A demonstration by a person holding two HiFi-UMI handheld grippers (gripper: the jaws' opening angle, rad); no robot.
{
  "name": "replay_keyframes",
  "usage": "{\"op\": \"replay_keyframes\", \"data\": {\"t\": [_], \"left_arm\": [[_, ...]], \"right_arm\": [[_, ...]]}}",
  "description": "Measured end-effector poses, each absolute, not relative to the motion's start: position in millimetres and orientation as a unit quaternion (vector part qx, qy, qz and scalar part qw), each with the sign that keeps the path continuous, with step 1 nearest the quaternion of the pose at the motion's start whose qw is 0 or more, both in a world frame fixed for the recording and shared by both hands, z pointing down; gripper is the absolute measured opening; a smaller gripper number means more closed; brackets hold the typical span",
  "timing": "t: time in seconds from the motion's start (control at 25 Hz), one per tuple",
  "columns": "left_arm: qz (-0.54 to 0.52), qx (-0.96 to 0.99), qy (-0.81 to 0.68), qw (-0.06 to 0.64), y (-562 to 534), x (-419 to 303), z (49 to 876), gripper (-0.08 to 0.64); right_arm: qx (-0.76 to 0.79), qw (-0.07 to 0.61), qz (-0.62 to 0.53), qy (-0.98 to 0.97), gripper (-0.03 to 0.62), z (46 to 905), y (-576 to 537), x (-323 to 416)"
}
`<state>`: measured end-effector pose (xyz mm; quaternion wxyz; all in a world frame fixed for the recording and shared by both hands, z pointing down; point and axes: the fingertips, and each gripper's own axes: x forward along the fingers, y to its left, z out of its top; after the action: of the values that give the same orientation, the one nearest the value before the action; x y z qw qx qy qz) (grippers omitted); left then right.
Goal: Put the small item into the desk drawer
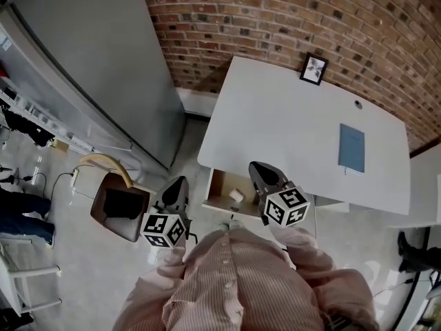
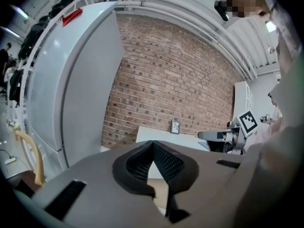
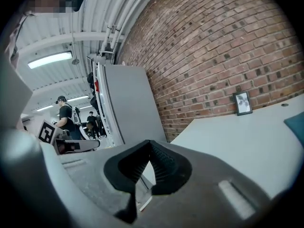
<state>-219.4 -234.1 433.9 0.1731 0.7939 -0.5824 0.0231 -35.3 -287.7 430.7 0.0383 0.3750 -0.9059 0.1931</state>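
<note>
The white desk (image 1: 289, 123) has its drawer (image 1: 219, 187) pulled out at the front left corner. A small white item (image 1: 236, 195) lies inside the drawer, on its wooden bottom. My right gripper (image 1: 257, 166) hovers over the drawer's right part, just above the desk's front edge; its jaws are shut and hold nothing. My left gripper (image 1: 180, 181) hangs left of the drawer over the floor, also shut and empty. The left gripper view shows its closed tips (image 2: 153, 144) pointing at the desk (image 2: 161, 133). The right gripper's closed tips (image 3: 149, 143) point along the desk top (image 3: 237, 137).
A blue notebook (image 1: 351, 148) and a small picture frame (image 1: 314, 68) sit on the desk. A tall grey cabinet (image 1: 89, 67) stands to the left, a brown chair (image 1: 120, 209) near my left gripper. A brick wall (image 1: 289, 19) runs behind the desk. People stand far off (image 3: 64, 115).
</note>
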Motion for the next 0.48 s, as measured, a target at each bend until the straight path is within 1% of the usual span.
{"op": "replay_keyframes", "data": {"t": [0.2,0.48], "left_arm": [[0.012,0.789,-0.595,0.152,-237.1,-226.7,417.4,-0.002],[0.004,0.782,-0.609,0.132,-237.3,-237.5,402.4,-0.002]], "right_arm": [[0.378,0.021,0.185,-0.907,0.006,415.0,-293.0,-29.9],[0.381,0.018,0.172,-0.908,0.006,403.6,-295.1,-26.5]]}}
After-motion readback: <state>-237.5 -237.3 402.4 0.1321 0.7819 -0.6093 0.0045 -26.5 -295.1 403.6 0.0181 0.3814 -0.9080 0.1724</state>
